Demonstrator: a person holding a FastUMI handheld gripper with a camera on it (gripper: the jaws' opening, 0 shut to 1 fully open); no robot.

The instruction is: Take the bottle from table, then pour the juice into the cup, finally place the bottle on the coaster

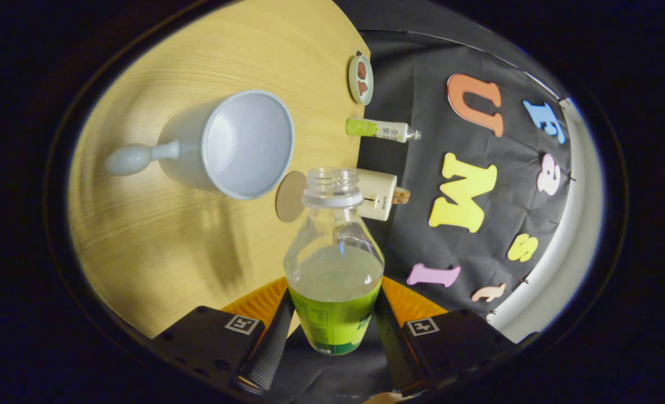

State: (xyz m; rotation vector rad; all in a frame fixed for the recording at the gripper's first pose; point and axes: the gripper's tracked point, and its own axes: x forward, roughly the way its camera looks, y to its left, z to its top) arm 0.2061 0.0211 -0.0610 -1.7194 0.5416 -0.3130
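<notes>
My gripper (332, 322) is shut on a clear juice bottle (333, 264) with a green label, both fingers pressing its lower body. The bottle has no cap and holds pale green juice about halfway up. The whole scene appears rolled sideways, so the bottle is being held tilted above the wooden table (158, 247). Its open mouth points toward a pale blue cup (237, 145) with a long rounded handle, which stands just beyond and to the left of the neck; the cup looks empty inside. A round tan coaster (289, 196) lies on the table right behind the bottle's neck.
Along the table's far edge stand a cream cylindrical container (378, 194), a small green-labelled bottle (378, 129) and a little round dish (360, 79) holding brown pieces. The black cloth wall rises behind them.
</notes>
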